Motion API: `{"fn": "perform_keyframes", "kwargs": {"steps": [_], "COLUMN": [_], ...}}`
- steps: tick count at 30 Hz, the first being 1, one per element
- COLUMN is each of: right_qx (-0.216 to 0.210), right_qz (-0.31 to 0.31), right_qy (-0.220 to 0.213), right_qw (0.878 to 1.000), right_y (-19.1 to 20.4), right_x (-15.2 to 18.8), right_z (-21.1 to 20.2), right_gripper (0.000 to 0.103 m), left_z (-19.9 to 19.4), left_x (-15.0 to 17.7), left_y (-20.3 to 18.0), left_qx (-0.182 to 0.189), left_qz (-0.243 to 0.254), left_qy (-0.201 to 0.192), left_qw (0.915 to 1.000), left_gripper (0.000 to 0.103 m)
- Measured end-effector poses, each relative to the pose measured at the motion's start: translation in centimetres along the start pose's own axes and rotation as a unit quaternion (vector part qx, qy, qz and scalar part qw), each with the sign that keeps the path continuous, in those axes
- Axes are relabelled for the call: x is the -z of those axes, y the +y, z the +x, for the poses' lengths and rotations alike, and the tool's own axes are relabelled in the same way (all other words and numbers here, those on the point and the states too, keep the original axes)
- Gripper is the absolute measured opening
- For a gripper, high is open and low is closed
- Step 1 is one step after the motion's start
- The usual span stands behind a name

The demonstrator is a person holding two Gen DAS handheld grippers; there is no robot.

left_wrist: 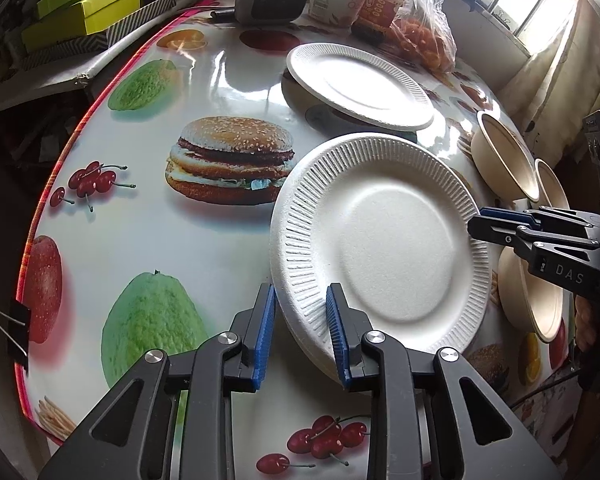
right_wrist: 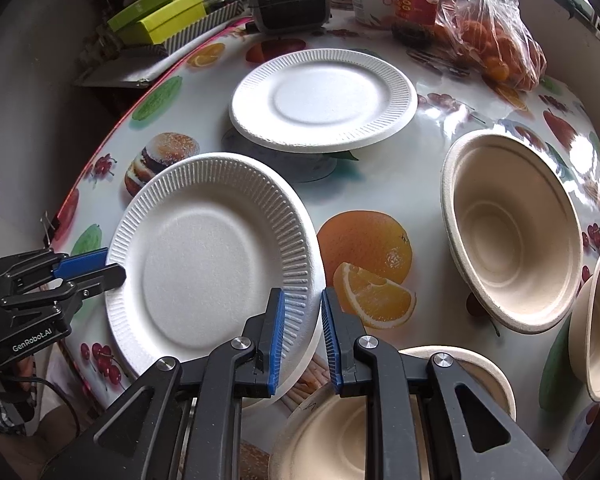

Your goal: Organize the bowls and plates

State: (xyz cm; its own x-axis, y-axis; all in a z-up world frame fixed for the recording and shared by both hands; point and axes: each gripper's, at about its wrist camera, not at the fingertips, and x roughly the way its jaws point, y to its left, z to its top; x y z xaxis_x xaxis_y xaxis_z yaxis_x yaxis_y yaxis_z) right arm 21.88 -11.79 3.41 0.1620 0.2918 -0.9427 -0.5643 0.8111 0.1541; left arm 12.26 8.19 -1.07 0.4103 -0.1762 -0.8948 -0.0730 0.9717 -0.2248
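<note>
left gripper [left_wrist: 300, 334] and right gripper [right_wrist: 302, 338]: both straddle near plate [left_wrist: 380, 240] rim, pads not visibly clamping | risk: your uneven release tips it onto bowls [right_wrist: 512, 232]

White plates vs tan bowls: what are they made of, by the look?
White plates: likely foam, possibly moulded pulp; matte, finely pebbled, with pressed ribs round the rim. Tan bowls: likely moulded fibre such as bagasse; dull beige, with soft concentric rings inside and a thick rolled lip. Tablecloth: glossy printed plastic, probably vinyl; it mirrors the window glare.
</note>
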Motion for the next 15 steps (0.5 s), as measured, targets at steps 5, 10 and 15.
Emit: {"fn": "perform_keyframes", "kwargs": {"steps": [5,10,15], "right_qx": [0.004,0.008,0.009], "right_qz": [0.002,0.001,0.007], "right_qy": [-0.001,-0.006,-0.024], "right_qw": [1.000,1.000,1.000], "right_y": [0.1,0.1,-0.5], "right_x": [-0.1,-0.3,-1.1], "right_z": [-0.1,-0.6,-1.7], "right_gripper": [0.026,0.033,0.037], "left_z": [0.0,-0.6,-1.7], "left_x": [0.0,-0.5,-1.8], "left_y": [0.1,0.4,1.0], "left_qx": [0.005,0.008,0.018], "left_qz": [0.002,-0.001,-0.005], "left_qy": [0.001,-0.007,-0.027], "left_qw": [1.0000,0.9999,0.9995], "left_gripper": [0.030,0.033,0.044]}}
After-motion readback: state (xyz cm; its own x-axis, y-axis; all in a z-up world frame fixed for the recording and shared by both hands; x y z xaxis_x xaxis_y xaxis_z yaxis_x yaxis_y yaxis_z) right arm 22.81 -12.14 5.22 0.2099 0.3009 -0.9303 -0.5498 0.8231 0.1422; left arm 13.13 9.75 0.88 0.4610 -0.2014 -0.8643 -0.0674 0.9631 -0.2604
